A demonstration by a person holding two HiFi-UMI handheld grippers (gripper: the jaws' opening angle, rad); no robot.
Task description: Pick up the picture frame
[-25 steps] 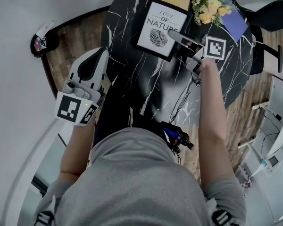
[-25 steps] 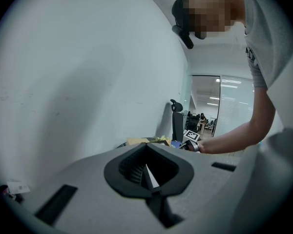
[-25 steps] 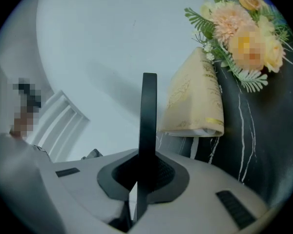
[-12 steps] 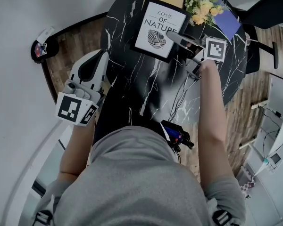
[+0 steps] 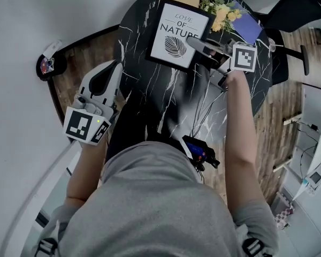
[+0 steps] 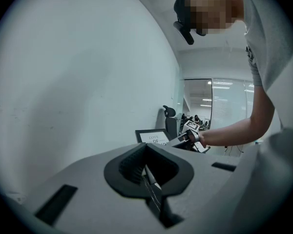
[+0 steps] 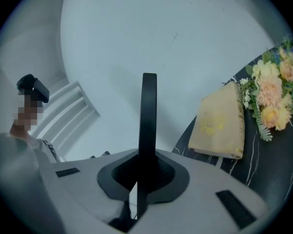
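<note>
My right gripper [image 5: 197, 42] pinches the picture frame [image 5: 177, 32] by its right-hand edge at the upper centre of the head view. The frame's white print, with lettering and a leaf, faces up over the far part of the round black marble table [image 5: 166, 98]. In the right gripper view the frame shows edge-on, a thin black strip [image 7: 149, 116] standing upright at the centre of the frame, with the jaws pressed on it from both sides. Whether its lower edge is clear of the tabletop, I cannot tell.

My left gripper [image 5: 113, 69] hangs at the left of the head view, beside the table's left edge and well apart from the frame. In its own view the jaws are pressed together on nothing.

A tan packet [image 7: 219, 123] lies just beyond the frame at the table's far edge. A bunch of yellow and pink flowers [image 7: 273, 99] lies to its right, and a purple book [image 5: 247, 27] beside those. Dark cables [image 5: 203, 114] trail across the marble below my right hand. A black office chair [image 5: 289, 12] stands at the upper right.
</note>
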